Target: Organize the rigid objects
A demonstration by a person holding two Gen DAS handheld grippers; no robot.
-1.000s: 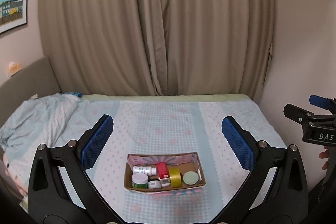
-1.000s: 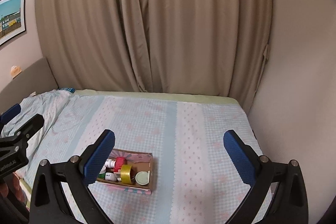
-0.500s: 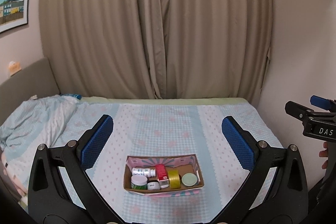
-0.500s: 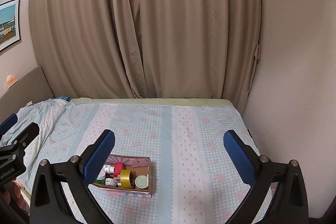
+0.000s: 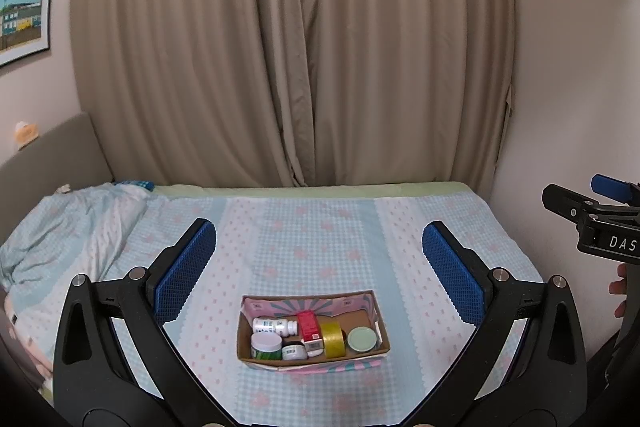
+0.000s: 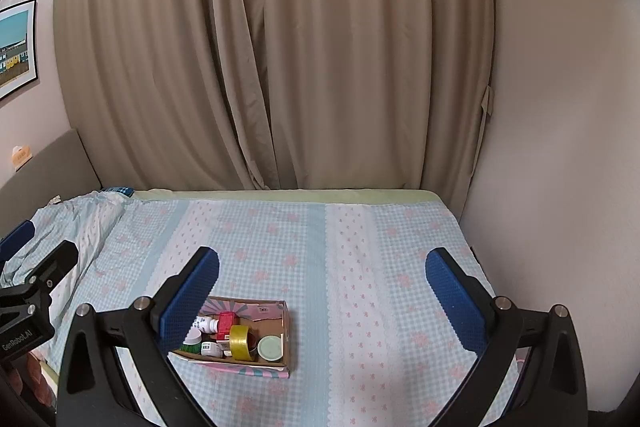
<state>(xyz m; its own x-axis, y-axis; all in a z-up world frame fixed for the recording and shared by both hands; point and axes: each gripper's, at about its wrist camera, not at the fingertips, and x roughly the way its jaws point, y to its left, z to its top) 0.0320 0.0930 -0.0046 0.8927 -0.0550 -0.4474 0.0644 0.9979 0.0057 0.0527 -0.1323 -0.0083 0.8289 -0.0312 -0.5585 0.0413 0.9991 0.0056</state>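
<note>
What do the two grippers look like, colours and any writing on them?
Both the left gripper and the right gripper have matte black, angular frames with silver bolts and blue, textured finger pads. White lettering shows on their bodies: "DAS" on the right one seen from the left camera, "GenRobot.AI" on the left one seen from the right camera. No cables or sleeves are visible.

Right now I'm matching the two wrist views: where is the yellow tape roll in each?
Left wrist: tape roll low centre, inside the box.
Right wrist: tape roll low left of centre, by the left finger.
Shared landmark: the green lid just right of it.
</note>
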